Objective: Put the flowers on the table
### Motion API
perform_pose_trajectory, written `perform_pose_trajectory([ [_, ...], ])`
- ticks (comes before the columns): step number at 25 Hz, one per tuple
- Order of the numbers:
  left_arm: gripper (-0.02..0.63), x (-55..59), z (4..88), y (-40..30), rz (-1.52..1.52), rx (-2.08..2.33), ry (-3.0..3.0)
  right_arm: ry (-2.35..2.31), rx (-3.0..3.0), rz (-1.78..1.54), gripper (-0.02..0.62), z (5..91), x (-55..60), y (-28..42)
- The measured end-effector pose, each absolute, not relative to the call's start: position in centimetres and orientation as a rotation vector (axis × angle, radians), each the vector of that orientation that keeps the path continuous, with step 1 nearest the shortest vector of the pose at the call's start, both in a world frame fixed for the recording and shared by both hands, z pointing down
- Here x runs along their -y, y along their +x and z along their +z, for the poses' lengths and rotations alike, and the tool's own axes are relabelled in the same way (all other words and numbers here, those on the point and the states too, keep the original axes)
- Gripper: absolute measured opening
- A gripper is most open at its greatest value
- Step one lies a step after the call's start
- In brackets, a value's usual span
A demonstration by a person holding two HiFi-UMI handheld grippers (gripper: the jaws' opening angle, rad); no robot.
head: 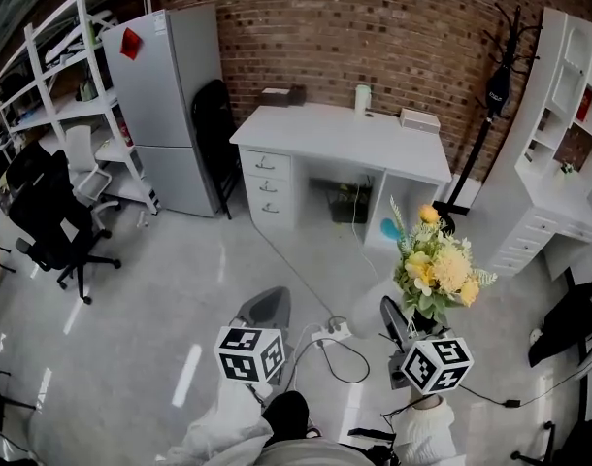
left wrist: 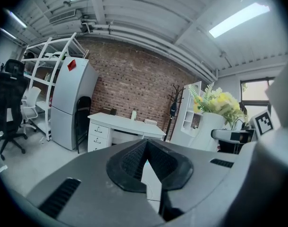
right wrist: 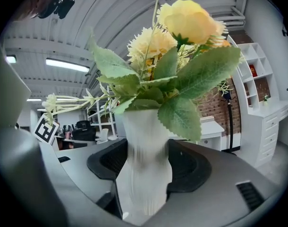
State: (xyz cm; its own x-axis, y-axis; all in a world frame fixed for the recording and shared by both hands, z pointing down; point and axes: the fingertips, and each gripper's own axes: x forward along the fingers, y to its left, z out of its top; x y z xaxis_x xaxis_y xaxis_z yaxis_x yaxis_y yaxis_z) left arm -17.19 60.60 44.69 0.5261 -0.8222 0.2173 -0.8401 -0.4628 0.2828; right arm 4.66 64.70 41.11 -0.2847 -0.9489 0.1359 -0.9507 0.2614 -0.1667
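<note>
The right gripper's [right wrist: 146, 169] 2 jaws are clamped on the lower body of a white vase [right wrist: 145, 126], one dark pad pressing each side. The vase stands upright between them. Out of its mouth rise the flowers [right wrist: 191, 20]: yellow blooms with broad green leaves and a pale thin sprig reaching out to the side.

The left gripper's [left wrist: 146, 148] 2 jaws are together at the tips, with nothing between them; only bare floor shows through the narrow slit lower down.

In the head view the right gripper [head: 398, 330] holds the bouquet [head: 435, 265] in the air above the grey floor, to the right of the left gripper [head: 264, 316], and well apart from the white table [head: 345, 136]. That table stands against the brick wall [head: 374, 27], has 3 drawers at its left end and carries a few small items along its back edge. A grey fridge [head: 165, 85] stands to its left, a black office chair [head: 53, 216] further left, and a cable with a power strip [head: 332, 335] lies on the floor between the grippers.
</note>
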Motion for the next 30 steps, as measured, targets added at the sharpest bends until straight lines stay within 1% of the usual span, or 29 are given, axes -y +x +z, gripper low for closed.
perform_pose_trajectory([
  [5, 0.006, -57.0, 45.2, -17.4, 0.046, 1.375, 2.407, 1.893, 2.473, 0.367, 0.256, 42.0, -61.5, 5.0],
  [10, 0.006, -50.5, 45.1, -17.9, 0.021, 1.349, 2.419, 1.914, 2.452, 0.348, 0.256, 41.7, -55.5, 4.3],
  [22, 0.006, -34.4, 44.7, -23.3, 0.066, 1.308, 2.483, 1.957, 2.459, 0.319, 0.256, 40.5, -38.1, -2.4],
  [26, 0.006, -30.6, 45.0, -24.1, 0.086, 1.279, 2.501, 1.968, 2.447, 0.341, 0.256, 41.1, -34.6, -3.9],
  [30, 0.006, -28.4, 46.1, -24.2, 0.104, 1.249, 2.496, 1.982, 2.42, 0.363, 0.256, 41.8, -32.8, -3.7],
])
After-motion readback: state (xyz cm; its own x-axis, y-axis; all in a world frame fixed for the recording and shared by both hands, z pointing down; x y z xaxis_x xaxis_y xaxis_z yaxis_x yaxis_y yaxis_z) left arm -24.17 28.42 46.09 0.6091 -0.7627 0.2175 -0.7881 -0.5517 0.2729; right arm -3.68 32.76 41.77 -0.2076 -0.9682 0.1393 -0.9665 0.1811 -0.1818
